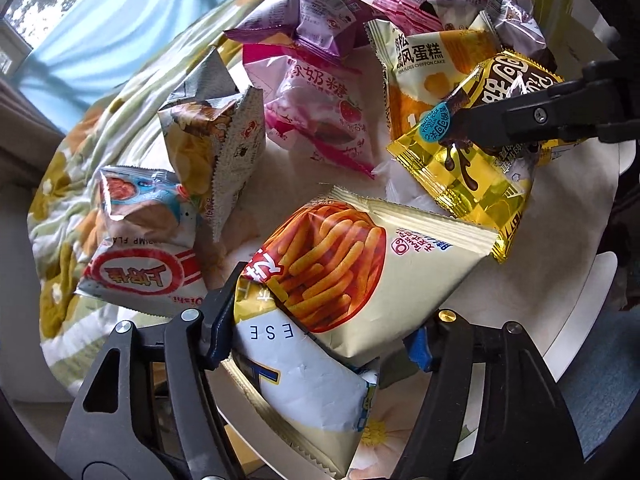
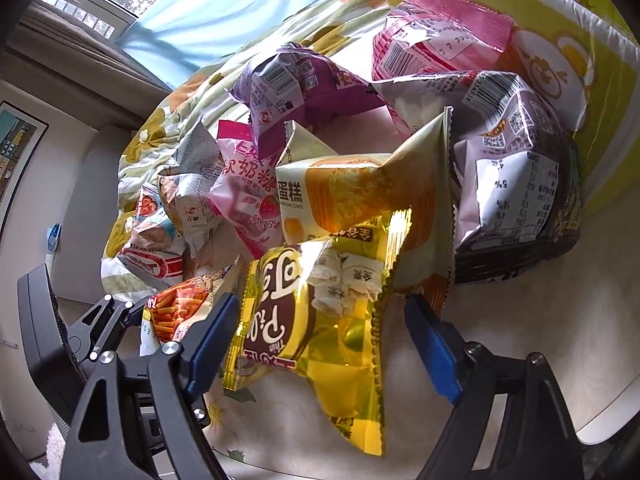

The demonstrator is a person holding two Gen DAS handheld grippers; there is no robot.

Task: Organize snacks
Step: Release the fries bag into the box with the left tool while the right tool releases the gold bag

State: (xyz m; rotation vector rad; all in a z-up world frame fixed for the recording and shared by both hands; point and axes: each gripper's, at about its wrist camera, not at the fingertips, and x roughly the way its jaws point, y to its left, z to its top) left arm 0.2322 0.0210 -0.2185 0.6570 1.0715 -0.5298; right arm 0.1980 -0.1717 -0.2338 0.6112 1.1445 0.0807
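Note:
A cream bag of cheese sticks (image 1: pixel 360 272) lies between the jaws of my left gripper (image 1: pixel 318 324). The left pad touches the bag's edge and the right blue pad stands just off its corner. A white packet (image 1: pixel 312 392) lies under that bag. A shiny yellow chocolate snack bag (image 2: pixel 320 328) lies between the jaws of my right gripper (image 2: pixel 322 308). Its left pad is at the bag's edge, and a gap remains at the right pad. In the left wrist view one right finger (image 1: pixel 512 120) rests over the yellow bag (image 1: pixel 472 176).
Several more packets are heaped on a round white table (image 1: pixel 568 240): a pink strawberry candy bag (image 1: pixel 316 120), a chiffon cake bag (image 2: pixel 352 196), purple bags (image 2: pixel 296 92), a shrimp chip bag (image 1: pixel 140 240). A yellow box wall (image 2: pixel 600 80) stands at the back right. A flowered quilt (image 1: pixel 80 168) lies behind.

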